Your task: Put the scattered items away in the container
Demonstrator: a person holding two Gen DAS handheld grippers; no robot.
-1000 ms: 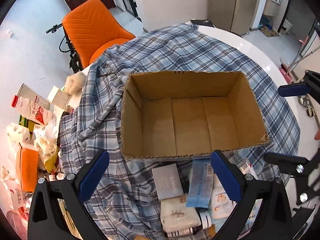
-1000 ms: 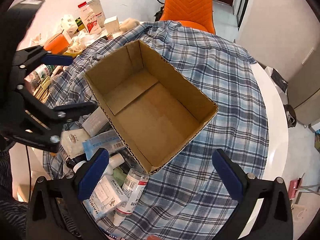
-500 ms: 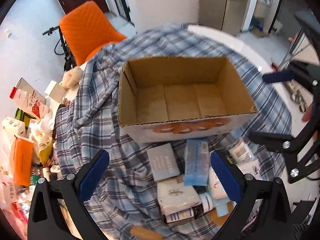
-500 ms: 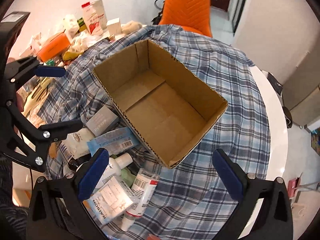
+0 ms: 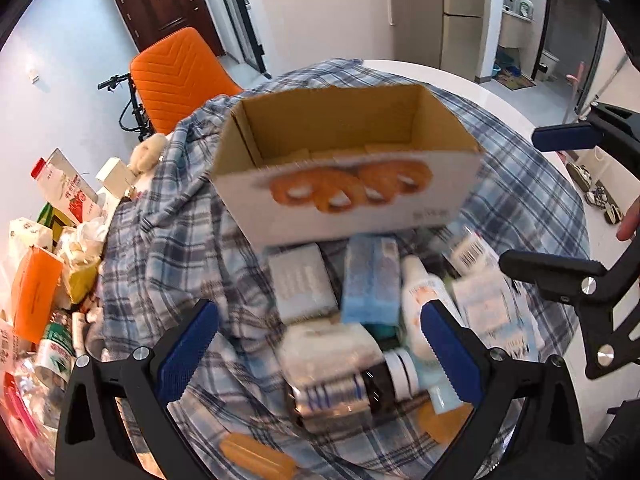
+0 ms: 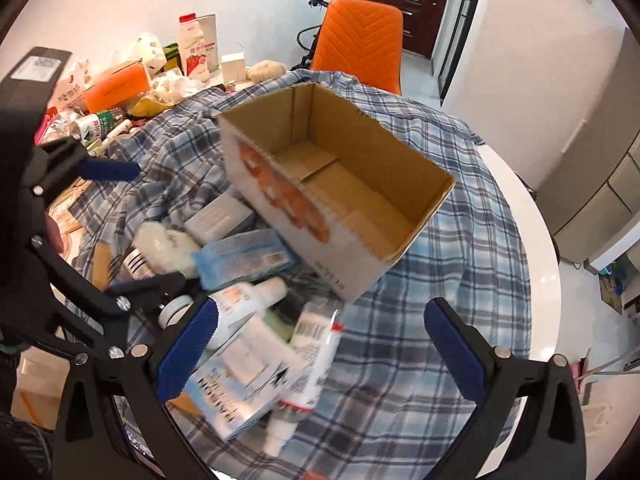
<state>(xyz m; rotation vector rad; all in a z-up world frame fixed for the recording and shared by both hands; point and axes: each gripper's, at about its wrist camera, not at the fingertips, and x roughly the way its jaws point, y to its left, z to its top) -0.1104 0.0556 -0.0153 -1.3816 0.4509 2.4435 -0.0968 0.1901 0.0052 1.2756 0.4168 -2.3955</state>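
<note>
- Left wrist view: an open cardboard box [image 5: 348, 168], brown inside, white outside with an orange ring print, sits on a plaid cloth [image 5: 160, 248].
- Scattered packets and bottles [image 5: 360, 320] lie just in front of the box, blurred.
- Left gripper [image 5: 320, 348] has its jaws spread wide, holding nothing, above those items.
- Right gripper [image 6: 320, 344] likewise gapes wide and empty, beside the box.

Motion blur is smearing every label; only a barcode on the white tube [image 6: 316, 330] is showing, digits unreadable.
</note>
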